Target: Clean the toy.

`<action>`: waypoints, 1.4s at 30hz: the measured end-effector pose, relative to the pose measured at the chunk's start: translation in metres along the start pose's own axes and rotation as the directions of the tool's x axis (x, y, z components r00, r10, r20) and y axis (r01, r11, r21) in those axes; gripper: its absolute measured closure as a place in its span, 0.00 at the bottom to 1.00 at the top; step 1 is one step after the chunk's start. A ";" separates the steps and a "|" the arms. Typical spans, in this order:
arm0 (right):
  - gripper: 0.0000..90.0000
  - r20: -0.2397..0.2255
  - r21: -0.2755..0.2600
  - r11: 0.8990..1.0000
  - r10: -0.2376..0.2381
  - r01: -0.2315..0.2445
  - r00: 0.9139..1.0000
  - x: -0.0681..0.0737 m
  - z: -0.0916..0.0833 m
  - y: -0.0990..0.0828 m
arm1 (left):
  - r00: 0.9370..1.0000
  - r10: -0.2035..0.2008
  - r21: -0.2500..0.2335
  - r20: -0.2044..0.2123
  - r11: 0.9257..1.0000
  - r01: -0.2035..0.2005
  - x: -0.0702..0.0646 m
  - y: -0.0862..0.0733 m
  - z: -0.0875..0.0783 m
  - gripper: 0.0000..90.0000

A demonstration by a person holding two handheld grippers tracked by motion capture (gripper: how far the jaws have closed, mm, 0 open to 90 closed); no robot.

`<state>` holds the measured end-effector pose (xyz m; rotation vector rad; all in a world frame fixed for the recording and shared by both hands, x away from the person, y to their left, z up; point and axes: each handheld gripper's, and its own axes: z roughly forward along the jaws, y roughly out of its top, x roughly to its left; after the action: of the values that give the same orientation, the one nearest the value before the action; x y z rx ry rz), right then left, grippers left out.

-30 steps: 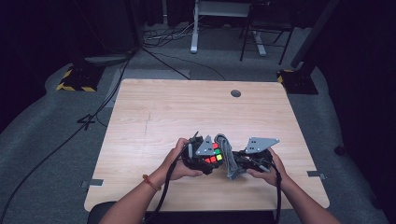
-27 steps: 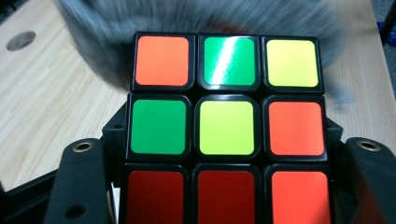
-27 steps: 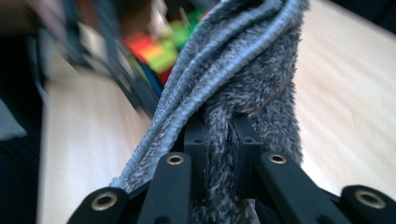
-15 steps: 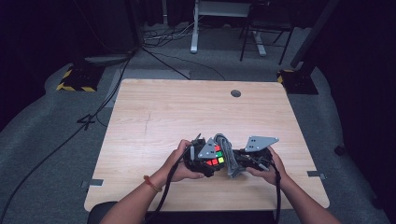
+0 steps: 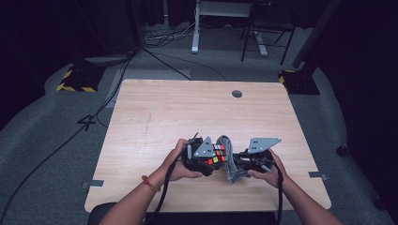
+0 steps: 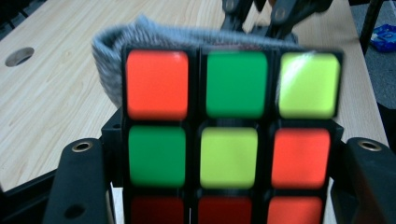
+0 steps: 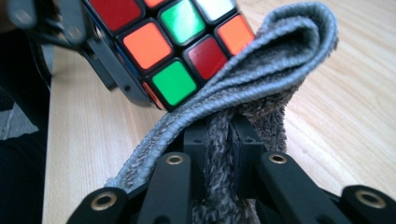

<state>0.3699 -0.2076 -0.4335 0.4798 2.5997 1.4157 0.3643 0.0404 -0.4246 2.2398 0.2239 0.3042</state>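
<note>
A scrambled colour cube (image 6: 232,135) sits clamped between the jaws of my left gripper (image 5: 217,158), low over the table's near middle. In the left gripper view the cube shows orange, green and yellow squares. My right gripper (image 5: 233,164) is shut on a folded grey cloth (image 7: 261,88), whose fold lies against the cube's side. In the right gripper view the cube (image 7: 173,42) is at the upper left, and the cloth is pinched between the black jaws. Seen from the high view, the cloth (image 5: 230,161) hangs between the two grippers.
The light wooden table (image 5: 187,112) has a round cable hole (image 5: 237,93) near its far edge. Cables trail from both grippers off the near edge. Chair and desk legs stand on the grey floor beyond the table.
</note>
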 end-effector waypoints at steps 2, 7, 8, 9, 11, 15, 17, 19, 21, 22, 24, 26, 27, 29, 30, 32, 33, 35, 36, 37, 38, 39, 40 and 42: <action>0.89 -0.007 -0.025 1.000 -0.002 0.002 1.000 0.001 -0.003 0.001 | 1.000 0.004 0.025 -0.002 1.000 -0.004 -0.001 0.000 0.003 0.36; 0.89 -0.002 -0.060 0.998 -0.010 0.010 1.000 0.004 -0.010 0.006 | 0.999 0.033 0.061 -0.009 0.998 -0.033 -0.005 -0.001 0.009 0.36; 0.89 0.005 -0.061 0.998 -0.013 0.013 1.000 0.004 -0.010 0.006 | 0.999 0.032 0.062 -0.011 0.998 -0.031 -0.005 -0.001 0.009 0.36; 0.89 0.008 -0.061 0.998 -0.014 0.015 1.000 0.004 -0.010 0.006 | 1.000 0.022 0.061 -0.009 0.998 -0.021 -0.004 -0.001 0.010 0.36; 0.89 0.016 -0.053 0.999 -0.008 0.009 1.000 0.003 -0.008 0.005 | 1.000 0.012 0.049 -0.006 0.999 -0.011 -0.003 -0.001 0.010 0.36; 0.89 -0.005 -0.021 1.000 0.018 -0.018 1.000 0.000 -0.004 0.001 | 1.000 -0.008 -0.001 -0.012 1.000 0.008 0.000 -0.001 0.005 0.37; 0.89 -0.016 -0.012 1.000 0.020 -0.021 1.000 0.000 -0.002 0.000 | 1.000 -0.020 -0.032 -0.010 0.999 0.020 0.002 0.000 0.001 0.37; 0.89 -0.033 0.011 1.000 0.015 -0.015 0.999 0.003 0.002 0.000 | 1.000 -0.021 -0.045 -0.010 0.999 0.021 0.002 0.000 -0.002 0.37; 0.89 -0.046 0.016 1.000 -0.002 0.003 0.999 0.006 0.004 0.001 | 1.000 -0.026 -0.045 0.004 0.999 0.026 0.002 -0.001 -0.002 0.37; 0.89 -0.043 0.016 1.000 -0.006 0.007 0.999 0.007 0.004 0.002 | 1.000 -0.023 -0.035 0.010 0.999 0.023 0.003 -0.001 -0.001 0.37; 0.89 -0.036 0.002 1.000 -0.011 0.011 0.999 0.008 0.002 0.002 | 1.000 -0.018 -0.007 0.017 1.000 0.018 0.003 -0.003 0.001 0.36; 0.89 -0.022 -0.028 1.000 -0.003 0.002 1.000 0.007 -0.003 0.004 | 1.000 -0.012 0.020 0.023 1.000 0.012 0.002 -0.003 0.004 0.36; 0.89 -0.018 -0.045 0.999 0.006 -0.007 1.000 0.005 -0.006 0.004 | 1.000 -0.011 0.019 0.019 1.000 0.011 0.000 -0.002 0.006 0.35; 0.89 -0.016 -0.046 0.999 0.008 -0.009 1.000 0.004 -0.006 0.004 | 1.000 -0.010 0.021 0.021 1.000 0.010 0.000 -0.002 0.007 0.35; 0.89 -0.012 -0.049 0.999 0.007 -0.008 1.000 0.004 -0.006 0.004 | 1.000 -0.015 0.023 0.024 1.000 0.014 0.000 -0.002 0.007 0.35; 0.89 -0.012 -0.052 0.999 0.007 -0.008 1.000 0.004 -0.006 0.004 | 1.000 -0.014 0.024 0.028 1.000 0.014 0.001 -0.002 0.007 0.35; 0.89 -0.007 -0.054 0.999 0.004 -0.005 1.000 0.005 -0.006 0.004 | 1.000 -0.013 0.029 0.027 1.000 0.012 0.001 -0.002 0.007 0.35; 0.89 -0.008 -0.064 0.998 0.004 -0.004 1.000 0.005 -0.008 0.005 | 0.999 -0.017 0.031 0.028 0.999 0.016 0.001 -0.001 0.007 0.35; 0.89 -0.008 -0.072 0.997 0.006 -0.007 1.000 0.005 -0.008 0.006 | 0.999 -0.024 0.029 0.030 0.999 0.023 0.001 -0.001 0.007 0.34; 0.89 -0.009 -0.078 0.997 0.009 -0.010 1.000 0.005 -0.009 0.006 | 0.999 -0.028 0.018 0.027 0.999 0.028 0.001 -0.001 0.007 0.35; 0.89 -0.010 -0.079 0.997 0.009 -0.010 1.000 0.005 -0.009 0.005 | 0.999 -0.029 0.009 0.023 1.000 0.029 0.001 -0.001 0.006 0.35; 0.89 -0.014 -0.080 0.997 0.011 -0.012 1.000 0.005 -0.008 0.005 | 0.999 -0.031 0.001 0.020 1.000 0.031 0.001 -0.001 0.005 0.35; 0.89 -0.011 -0.078 0.997 0.012 -0.013 1.000 0.004 -0.008 0.005 | 1.000 -0.027 0.001 0.010 1.000 0.027 0.001 0.000 0.004 0.35; 0.89 0.001 -0.051 0.999 0.002 -0.002 1.000 0.003 -0.006 0.004 | 0.999 -0.029 -0.031 0.013 0.999 0.030 0.000 0.000 0.002 0.36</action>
<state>0.3660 -0.2092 -0.4264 0.4759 2.5556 1.4777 0.3651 0.0392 -0.4254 2.2047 0.2436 0.2764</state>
